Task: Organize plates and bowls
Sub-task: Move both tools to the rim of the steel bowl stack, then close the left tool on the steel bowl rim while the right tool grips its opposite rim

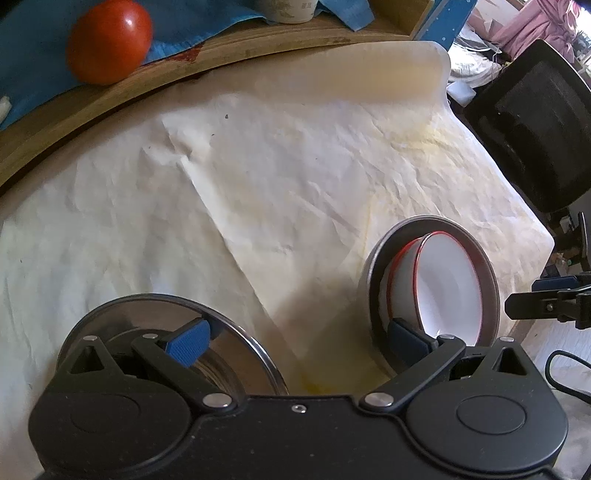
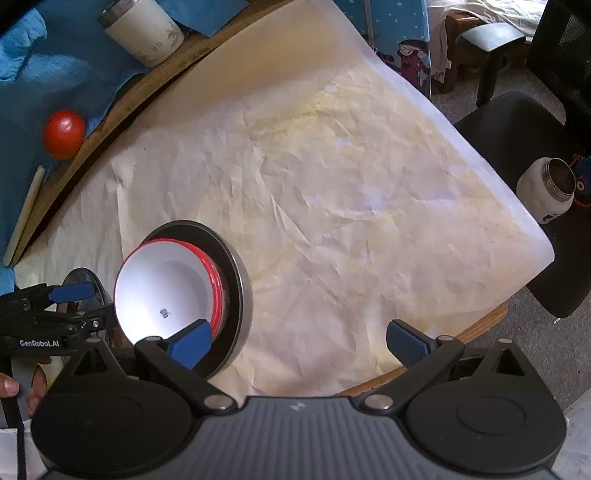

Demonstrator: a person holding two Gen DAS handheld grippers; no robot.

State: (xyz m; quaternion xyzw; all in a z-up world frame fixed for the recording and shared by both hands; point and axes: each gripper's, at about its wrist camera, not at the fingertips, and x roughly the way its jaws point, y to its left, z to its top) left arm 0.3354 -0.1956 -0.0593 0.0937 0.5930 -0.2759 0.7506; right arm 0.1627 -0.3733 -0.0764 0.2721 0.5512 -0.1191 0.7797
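Mostly stacked, I judge: the red-rimmed bowls (image 2: 166, 295) already nest in the dark plate (image 2: 236, 280) just left of the right hand-held gripper (image 2: 299, 341), which gapes wide, empty. The steel plate (image 1: 221, 325) beneath the left hand-held gripper (image 1: 299, 338), likewise wide open and empty, remains apart.

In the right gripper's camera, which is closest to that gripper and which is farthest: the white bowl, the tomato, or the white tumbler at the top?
1. White bowl with red rim, just ahead on the left, beside the right gripper.
2. Tomato, farther off to the left, on the blue cloth.
3. White tumbler, farthest, at the top left.
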